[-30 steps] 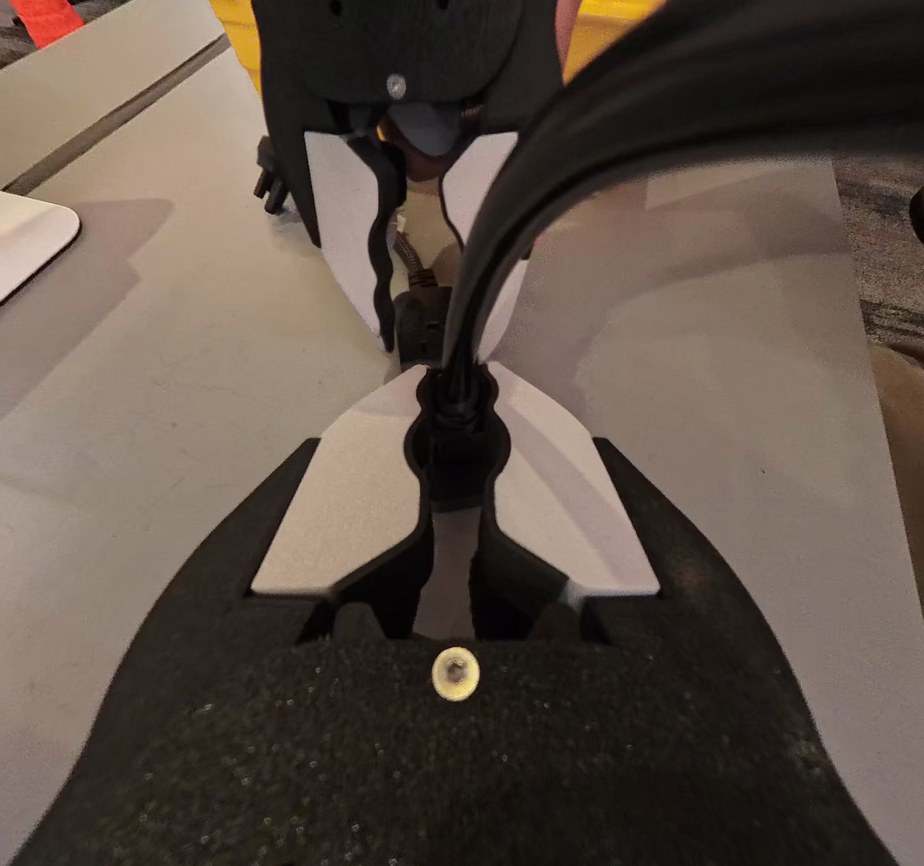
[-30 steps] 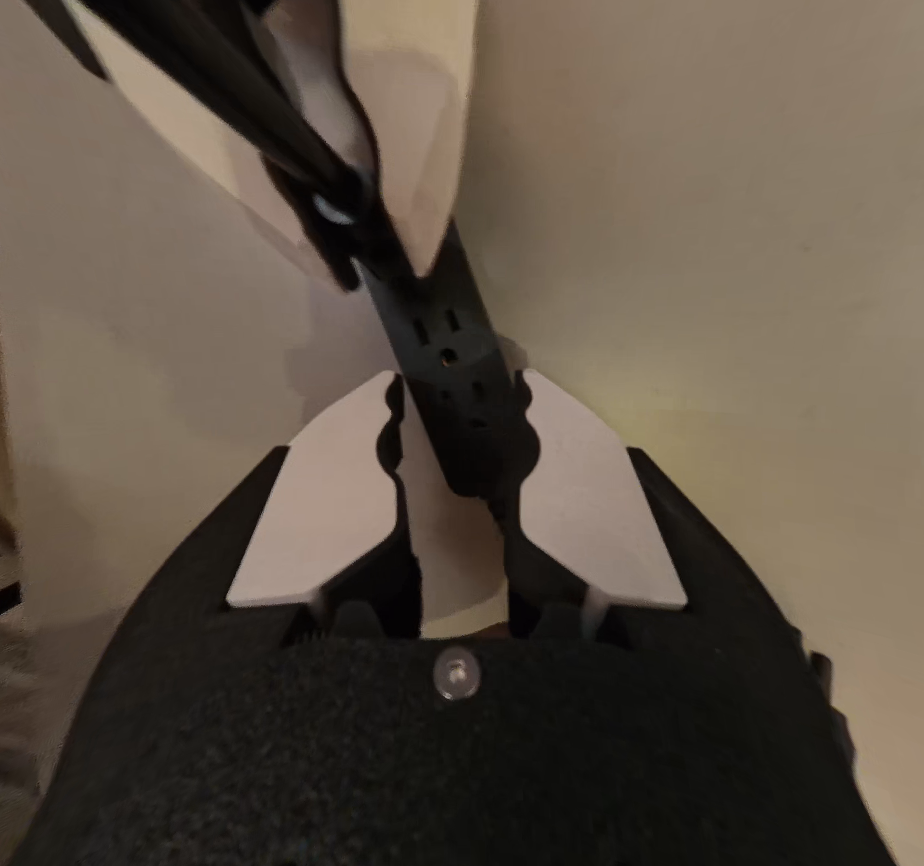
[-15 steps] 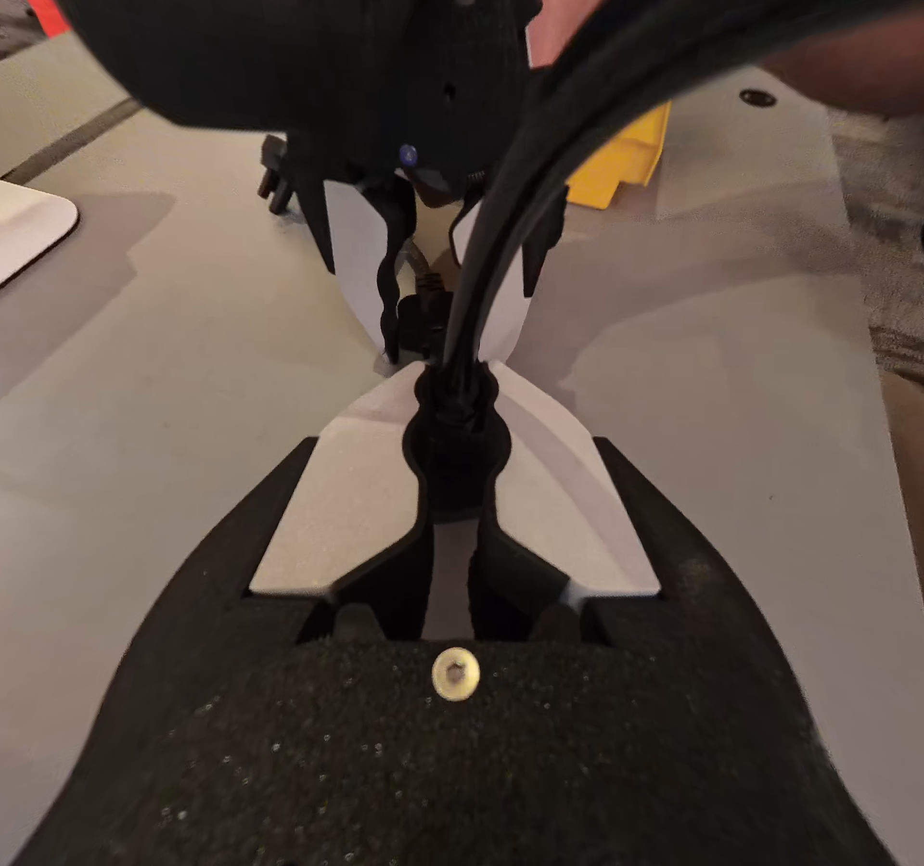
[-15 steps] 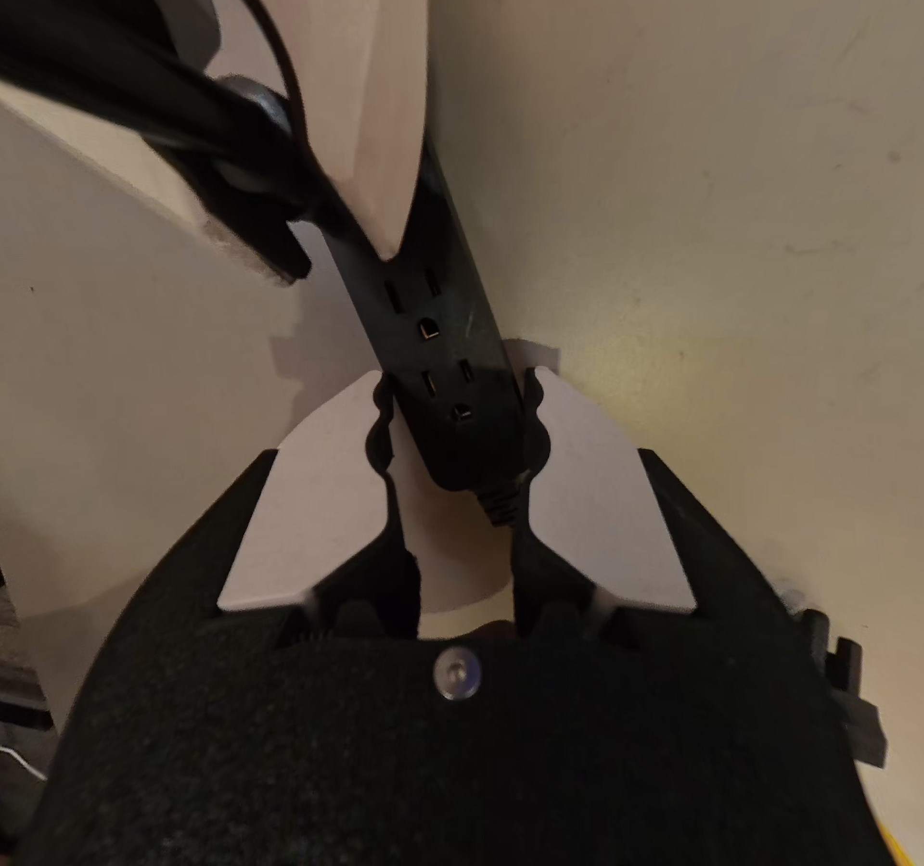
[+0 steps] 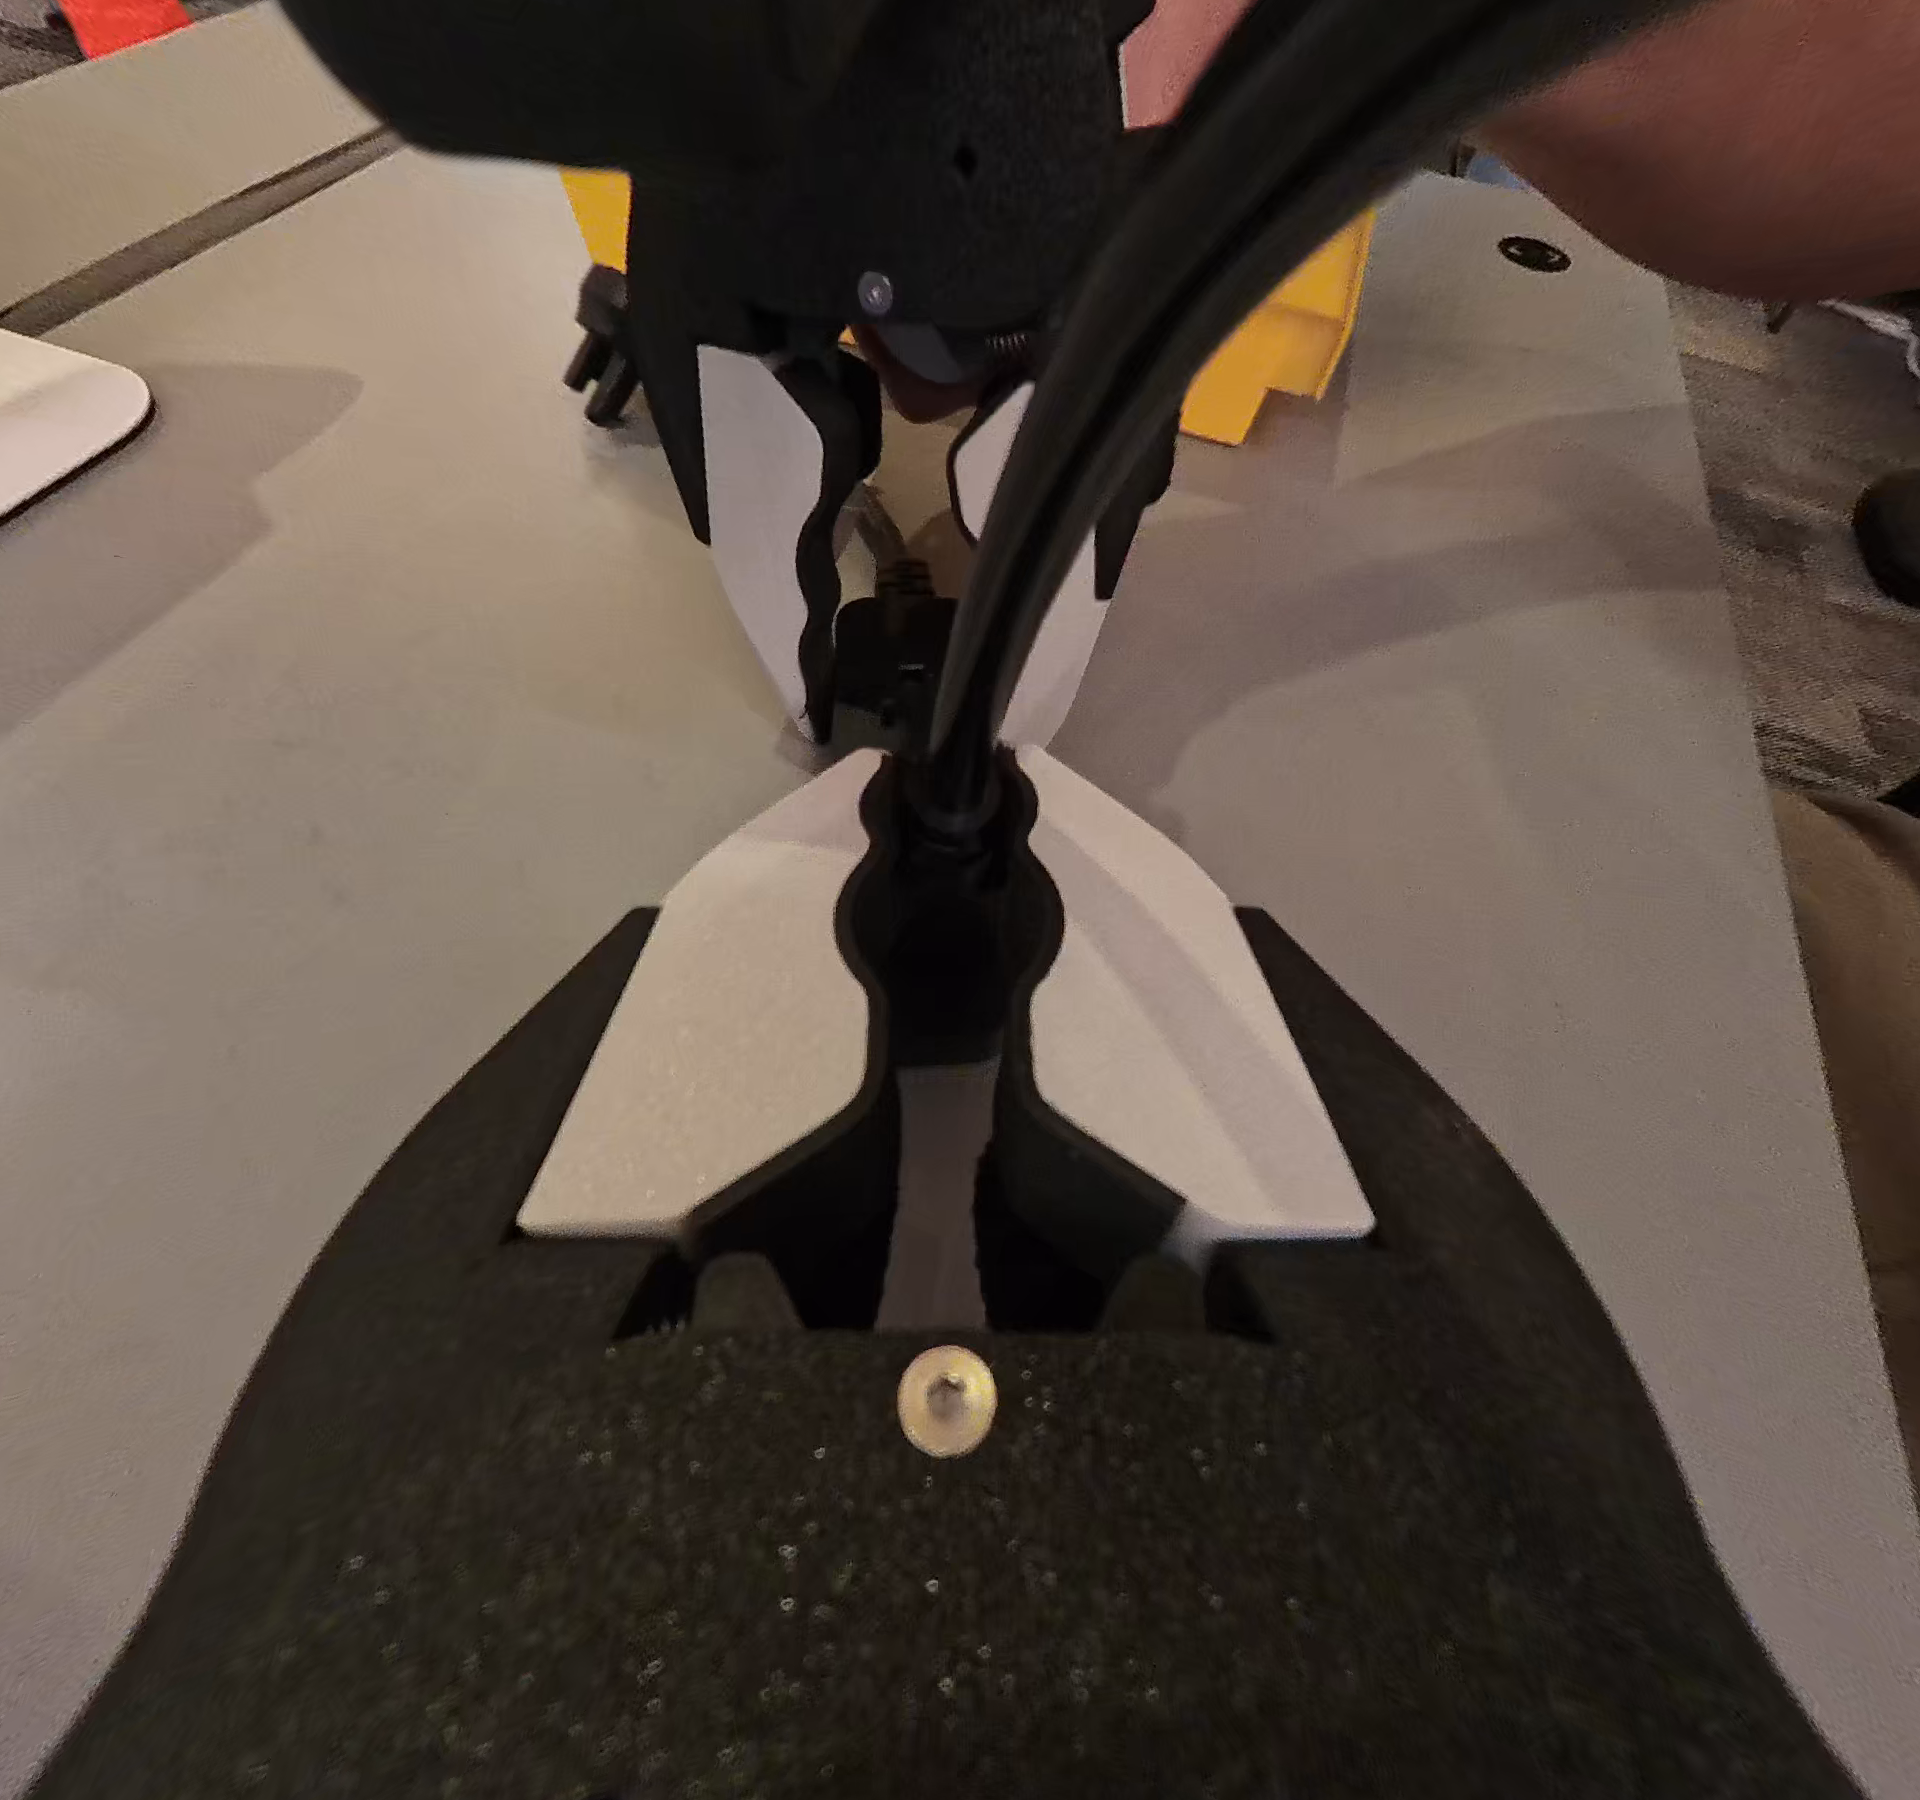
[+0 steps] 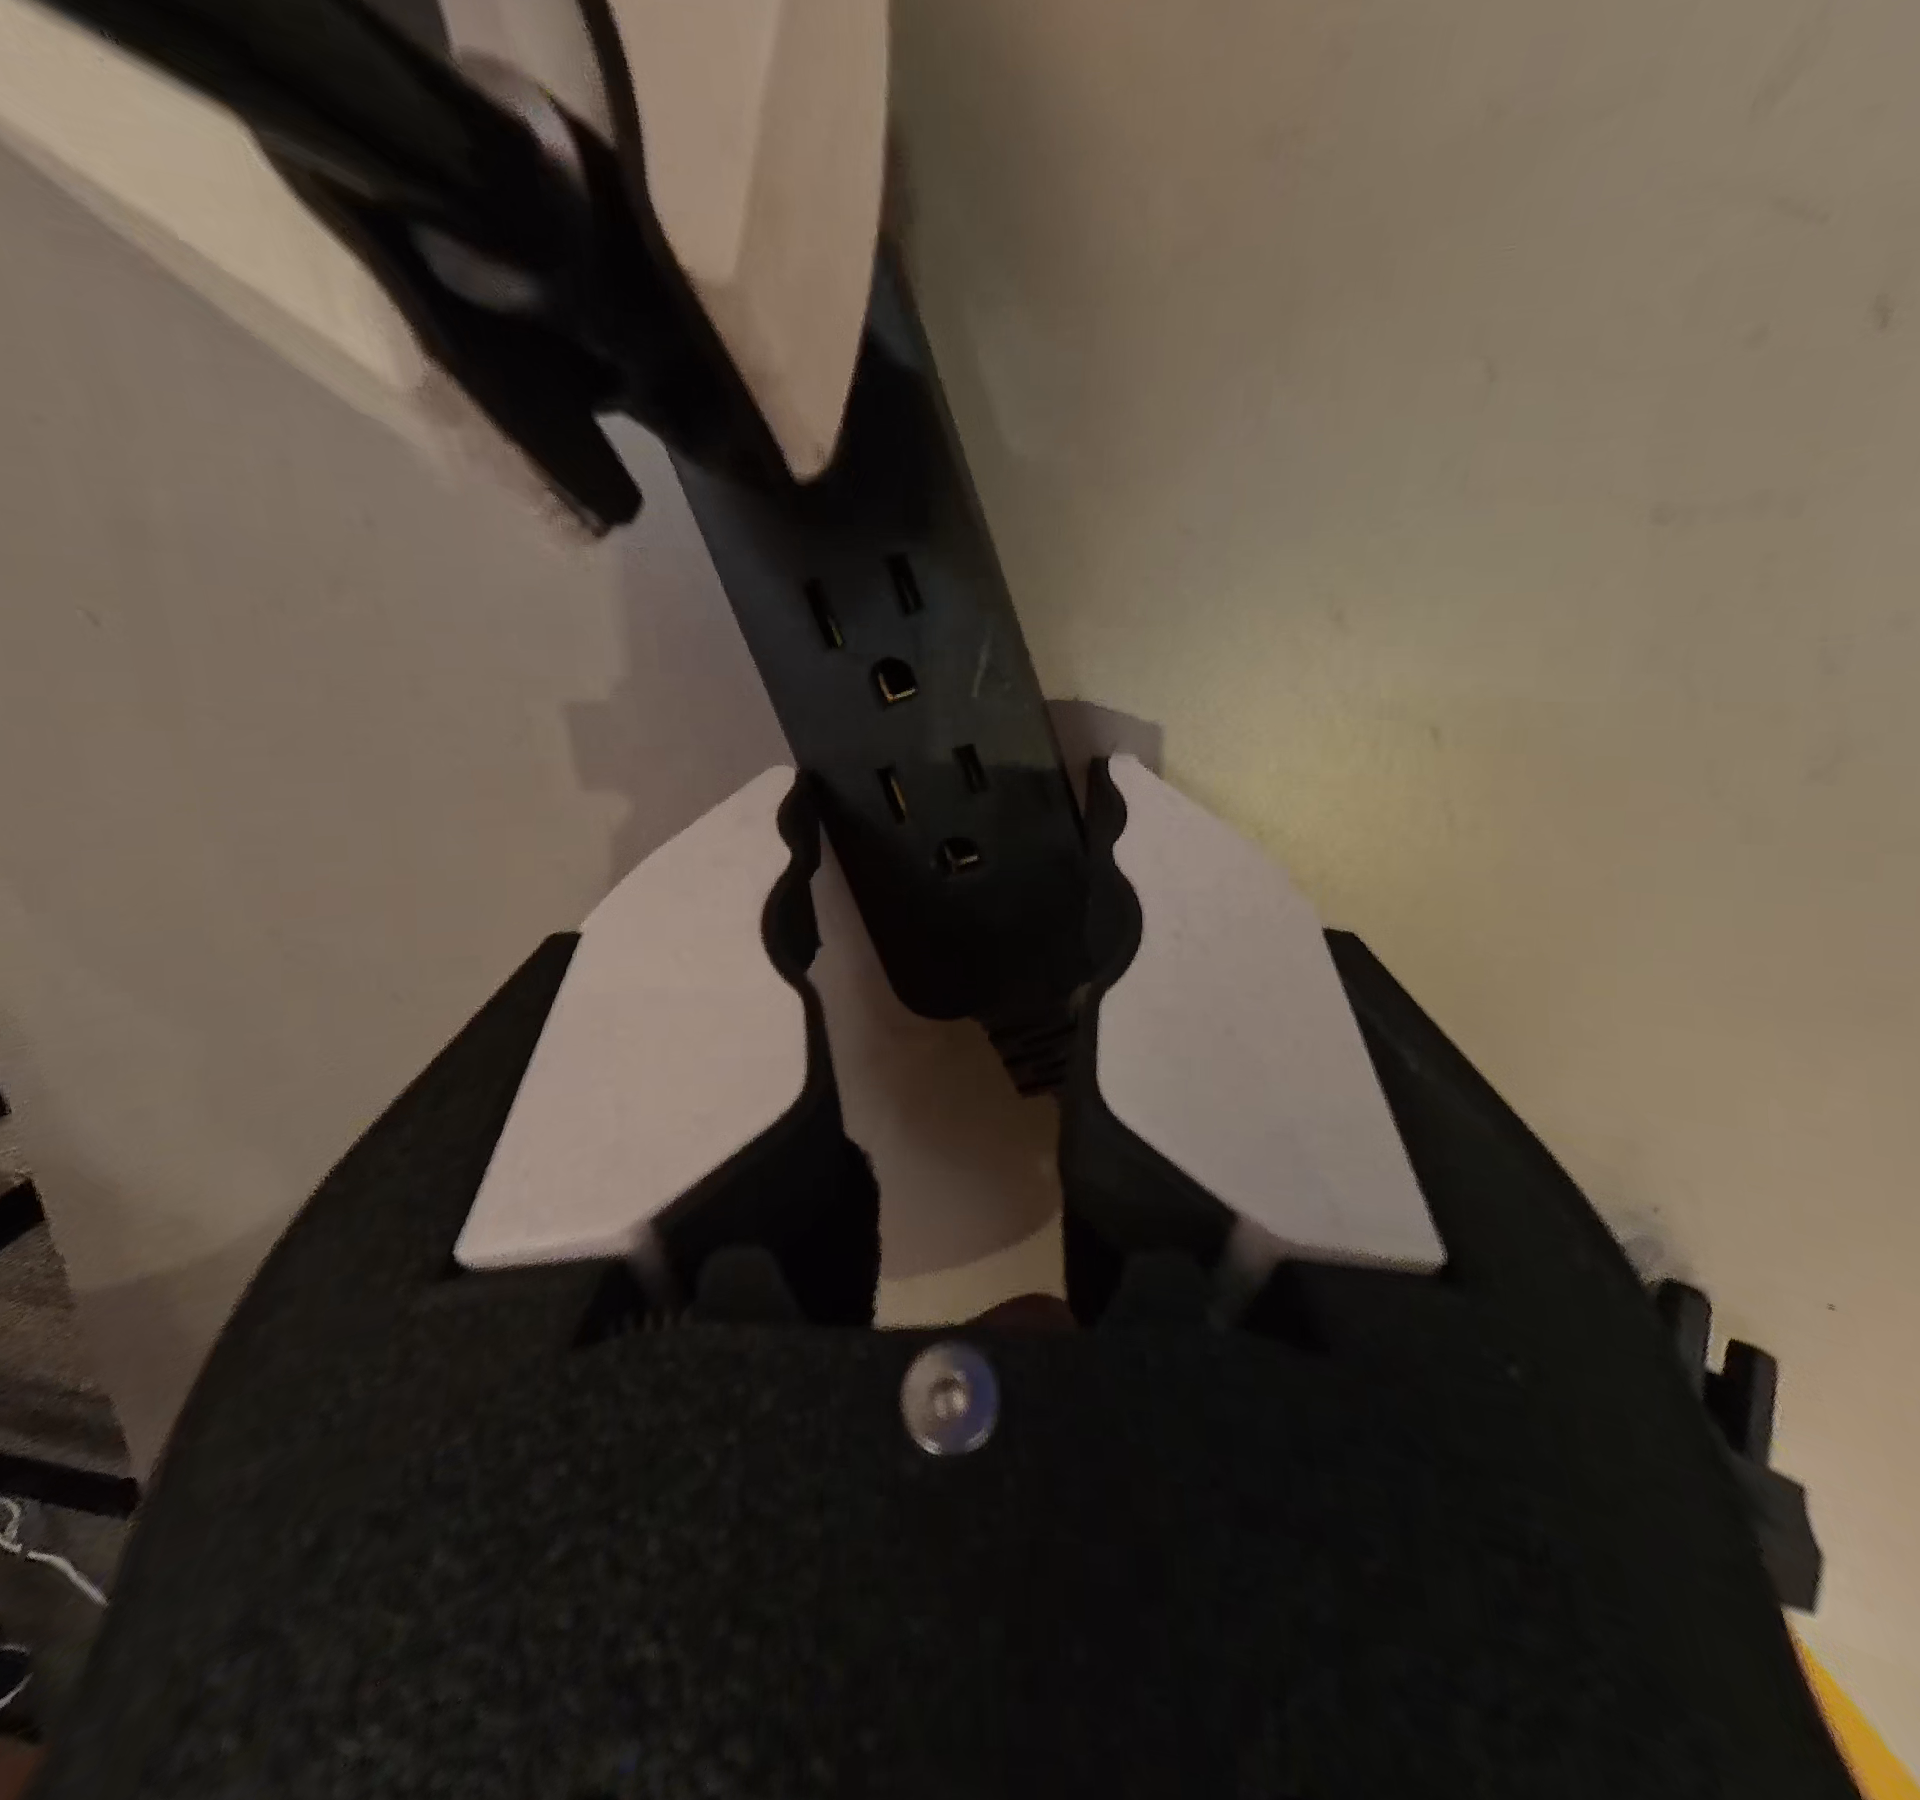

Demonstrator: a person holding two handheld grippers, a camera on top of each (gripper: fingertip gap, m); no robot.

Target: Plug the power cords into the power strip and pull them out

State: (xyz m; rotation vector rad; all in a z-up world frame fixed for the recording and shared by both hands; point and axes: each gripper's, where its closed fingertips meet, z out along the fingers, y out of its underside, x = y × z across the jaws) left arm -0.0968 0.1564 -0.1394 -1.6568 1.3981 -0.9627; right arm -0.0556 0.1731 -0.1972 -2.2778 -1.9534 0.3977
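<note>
White-padded left gripper (image 5: 948,794) pinching black power cord (image 5: 1081,420), right gripper (image 6: 951,877) clamping black power strip (image 6: 904,690) end, grey bench (image 5: 364,711), yellow bin (image 5: 1278,327) at far edge.

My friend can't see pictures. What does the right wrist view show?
The right hand-held gripper clamps one end of a black power strip lying on a pale table. Two empty outlets face up, and the left hand-held gripper holds a black plug above.

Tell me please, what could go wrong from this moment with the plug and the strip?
1. The left gripper pinches the plug near the cord; pulling could strain the cord.
2. The right gripper clamps only the power strip end, so the strip may twist or lift.
</note>
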